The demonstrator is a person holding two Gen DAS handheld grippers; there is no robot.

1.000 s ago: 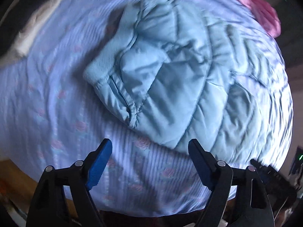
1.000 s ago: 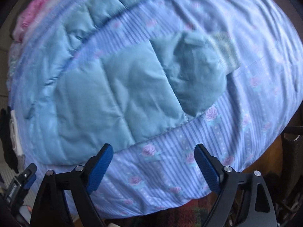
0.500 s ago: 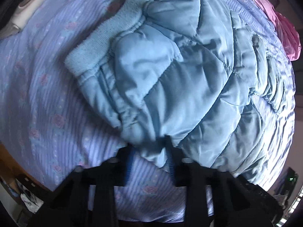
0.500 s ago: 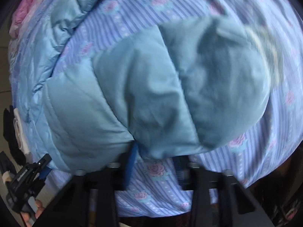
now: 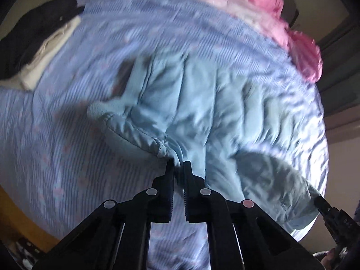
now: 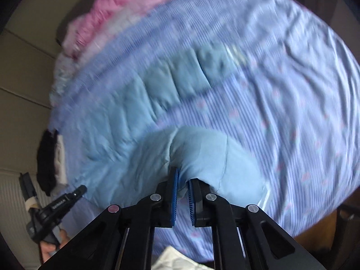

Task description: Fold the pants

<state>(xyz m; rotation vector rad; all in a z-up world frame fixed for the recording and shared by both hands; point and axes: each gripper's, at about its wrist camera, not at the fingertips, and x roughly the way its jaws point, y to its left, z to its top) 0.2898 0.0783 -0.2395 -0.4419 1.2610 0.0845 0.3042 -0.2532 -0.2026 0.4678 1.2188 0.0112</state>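
No readable labels. Left tongs (image 5: 178, 165) and right tongs (image 6: 182, 176), open a second ago, now both clamp edges of the light-blue quilted pants (image 5: 202, 103), lifted off the striped bedsheet (image 5: 67, 135) ahead.

I see a blue striped bedsheet (image 5: 139, 36) with pink roses, pink bedding (image 5: 265, 2) bunched at its far edge, dark clothing (image 5: 33, 36) atop a cream garment (image 5: 45, 60).
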